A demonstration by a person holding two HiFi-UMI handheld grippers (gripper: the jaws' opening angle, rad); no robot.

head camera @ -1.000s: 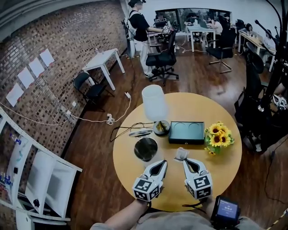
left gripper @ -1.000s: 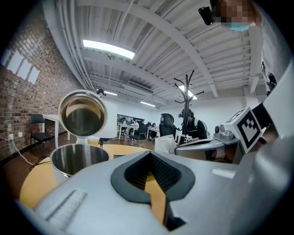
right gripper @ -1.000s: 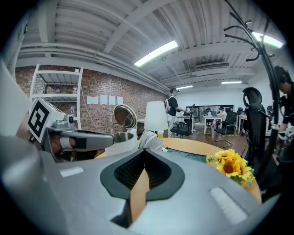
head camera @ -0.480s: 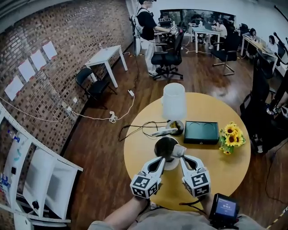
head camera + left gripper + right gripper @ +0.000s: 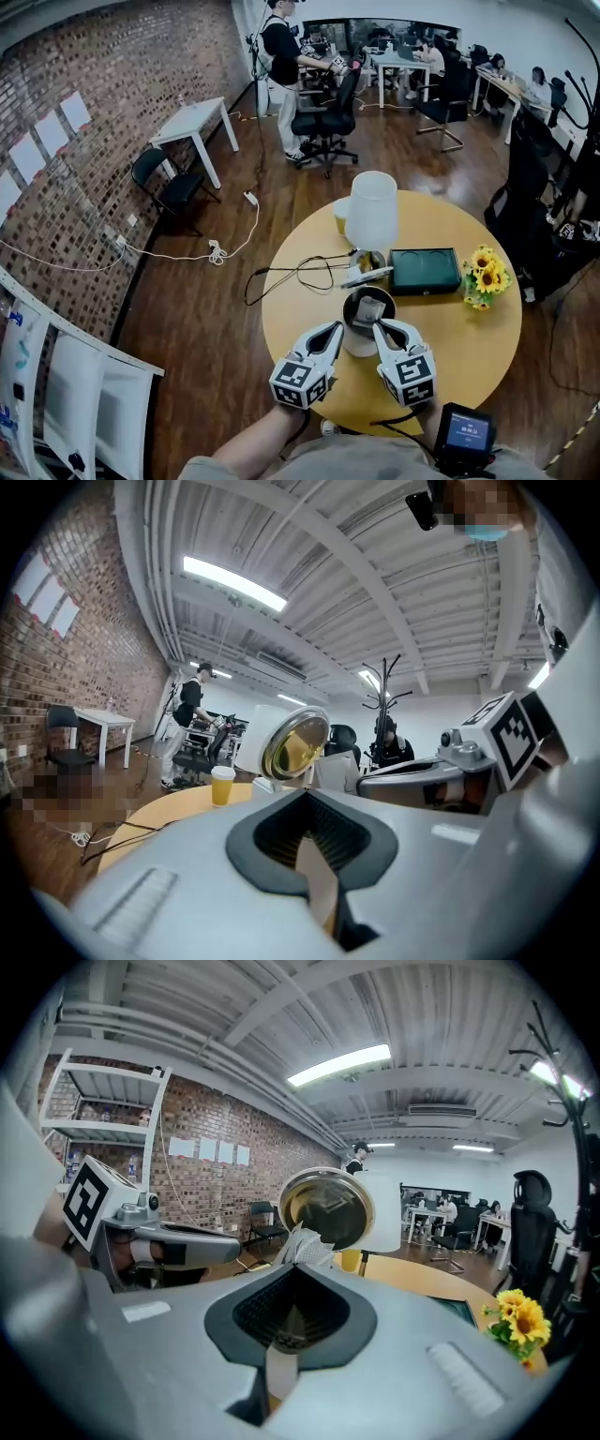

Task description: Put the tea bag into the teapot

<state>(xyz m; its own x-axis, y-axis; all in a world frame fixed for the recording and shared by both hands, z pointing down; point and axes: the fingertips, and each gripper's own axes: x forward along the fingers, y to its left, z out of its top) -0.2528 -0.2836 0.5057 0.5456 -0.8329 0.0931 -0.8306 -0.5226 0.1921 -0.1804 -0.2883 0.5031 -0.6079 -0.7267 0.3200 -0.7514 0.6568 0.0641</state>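
Observation:
A white teapot with a dark open mouth stands near the middle of the round wooden table. The tea bag, a small crumpled white packet, hangs right over that mouth. My right gripper is shut on it from the near side. In the right gripper view the tea bag sticks out past the right gripper. My left gripper is beside the teapot's left rim, shut, with nothing seen in it. In both gripper views the grippers' own bodies hide the teapot.
Beyond the teapot stand a round tilted mirror, a tall white cylinder and a yellow paper cup. A dark tray and sunflowers are at the right. A cable trails off the left edge.
Both grippers have moved forward across the table to the teapot. The tea bag, earlier short of the teapot, now hangs over its mouth.

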